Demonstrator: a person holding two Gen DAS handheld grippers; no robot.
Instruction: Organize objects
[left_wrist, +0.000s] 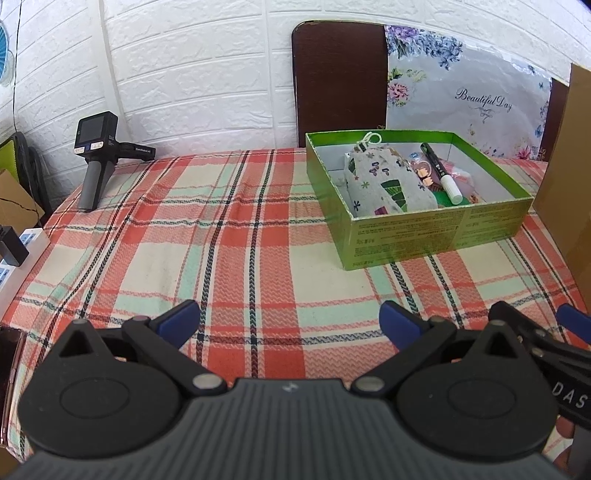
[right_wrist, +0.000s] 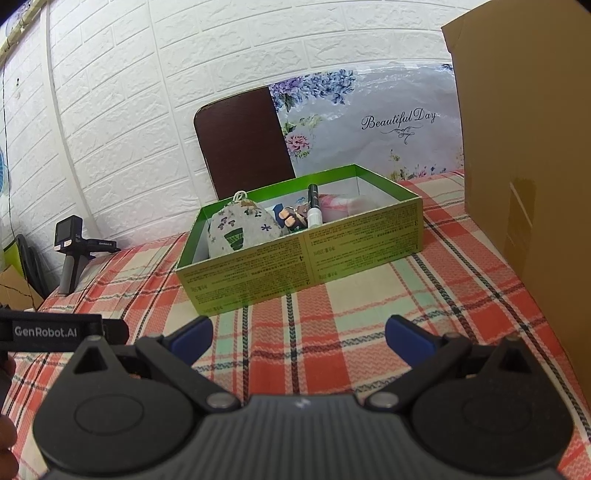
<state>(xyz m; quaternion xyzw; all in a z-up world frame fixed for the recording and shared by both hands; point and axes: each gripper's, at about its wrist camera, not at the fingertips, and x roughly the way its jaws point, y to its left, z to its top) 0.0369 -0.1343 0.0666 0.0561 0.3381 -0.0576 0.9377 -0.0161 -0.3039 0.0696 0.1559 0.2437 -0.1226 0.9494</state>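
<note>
A green cardboard box (left_wrist: 406, 236) (right_wrist: 295, 266) stands on the plaid tablecloth at the far right of the table. Inside it lie a patterned fabric pouch (left_wrist: 384, 181) (right_wrist: 242, 230), a small figurine (left_wrist: 424, 175) (right_wrist: 293, 218), a black marker with a white cap (left_wrist: 441, 171) (right_wrist: 314, 206) and something pink behind. My left gripper (left_wrist: 290, 319) hovers open over bare cloth, short of the box. My right gripper (right_wrist: 299, 336) is open too, nothing between its blue pads, just in front of the box's near wall.
A black handheld camera device (left_wrist: 98, 155) (right_wrist: 74, 247) stands at the table's far left corner. A tall brown cardboard box (right_wrist: 528, 166) blocks the right side. A dark chair back (left_wrist: 340, 81) and a floral sheet (left_wrist: 465, 92) lean behind the table. A power strip (left_wrist: 18, 251) lies at the left edge.
</note>
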